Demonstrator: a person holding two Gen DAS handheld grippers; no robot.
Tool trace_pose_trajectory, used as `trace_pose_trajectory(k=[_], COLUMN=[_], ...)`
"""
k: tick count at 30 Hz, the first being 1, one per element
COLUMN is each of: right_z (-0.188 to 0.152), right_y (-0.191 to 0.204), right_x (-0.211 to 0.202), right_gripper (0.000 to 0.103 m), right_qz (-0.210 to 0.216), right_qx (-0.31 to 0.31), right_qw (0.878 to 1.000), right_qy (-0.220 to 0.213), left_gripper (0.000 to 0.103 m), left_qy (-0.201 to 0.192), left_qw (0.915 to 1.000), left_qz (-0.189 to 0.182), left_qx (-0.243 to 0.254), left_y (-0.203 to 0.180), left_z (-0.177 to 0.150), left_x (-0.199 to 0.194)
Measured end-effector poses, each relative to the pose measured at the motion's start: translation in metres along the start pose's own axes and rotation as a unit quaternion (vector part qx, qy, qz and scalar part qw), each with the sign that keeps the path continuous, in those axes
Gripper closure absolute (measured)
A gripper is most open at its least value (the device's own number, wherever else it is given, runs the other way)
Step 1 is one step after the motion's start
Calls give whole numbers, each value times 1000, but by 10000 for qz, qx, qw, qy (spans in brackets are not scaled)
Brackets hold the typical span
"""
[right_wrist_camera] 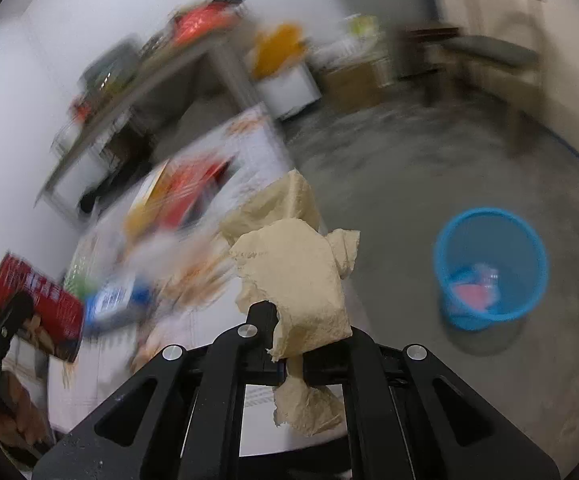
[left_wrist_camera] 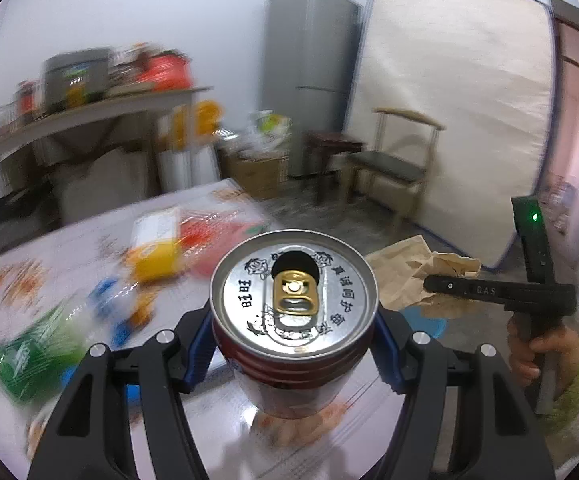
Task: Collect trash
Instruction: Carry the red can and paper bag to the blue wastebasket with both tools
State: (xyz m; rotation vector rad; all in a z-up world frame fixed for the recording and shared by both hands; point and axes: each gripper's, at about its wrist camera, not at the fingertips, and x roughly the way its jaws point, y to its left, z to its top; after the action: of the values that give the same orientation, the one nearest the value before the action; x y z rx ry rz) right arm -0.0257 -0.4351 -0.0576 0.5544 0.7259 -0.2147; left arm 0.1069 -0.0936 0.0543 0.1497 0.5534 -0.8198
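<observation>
So on the left wrist cam the left gripper (left_wrist_camera: 293,344) has its blue pads clamped on both sides of a red drink can (left_wrist_camera: 294,320), held upright over the table (left_wrist_camera: 69,248), and you're looking straight down on the silver lid with the gold pull tab. Left of it on the table there's a blurry green bottle (left_wrist_camera: 33,356), some blue and yellow wrappers and a red packet further back, too smeared to read. Off to the right of that same view you can see a hand (left_wrist_camera: 537,352) in a green sleeve holding the right gripper's handle, with crumpled brown paper (left_wrist_camera: 409,276) in front of it.

The right wrist cam fills in what that one can't: the right gripper (right_wrist_camera: 289,368) is pinched shut on the brown paper, which sticks up above the fingers and hangs a bit below them too. Far left edge there, you get the can from the side, red label, tilted in frame. And over on the right a blue wastebasket (right_wrist_camera: 489,268) sits on the grey floor with a bit of pinkish and clear stuff already inside, well apart from the paper
</observation>
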Motion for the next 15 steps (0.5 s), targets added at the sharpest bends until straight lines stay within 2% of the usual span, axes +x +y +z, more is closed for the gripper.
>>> trace_pose_trajectory(k=[1, 4, 8, 11, 12, 15], right_z=[7, 18, 21, 18, 17, 10], right_y=[-23, -76, -148, -194, -209, -243], right_x=[-12, -25, -17, 10, 22, 55], right_gripper=[98, 98, 98, 98, 98, 98], right_qz=[-229, -552, -614, -404, -325, -197], right_qx=[210, 811, 1735, 2394, 2582, 3128], right_qw=[9994, 9944, 9827, 9699, 9649, 9468], right_qy=[-181, -386, -215, 209, 359, 737], left_gripper=[39, 39, 39, 39, 39, 39], left_qy=[9, 72, 563, 1236, 1577, 2385], left_qw=[9999, 9977, 9903, 9794, 9716, 9540], left_qz=[-146, -603, -1167, -1475, -1636, -1727], left_qx=[74, 290, 510, 617, 660, 562], left_y=[-9, -39, -88, -131, -150, -184], left_z=[10, 41, 73, 85, 86, 78], left_x=[7, 36, 96, 160, 191, 265])
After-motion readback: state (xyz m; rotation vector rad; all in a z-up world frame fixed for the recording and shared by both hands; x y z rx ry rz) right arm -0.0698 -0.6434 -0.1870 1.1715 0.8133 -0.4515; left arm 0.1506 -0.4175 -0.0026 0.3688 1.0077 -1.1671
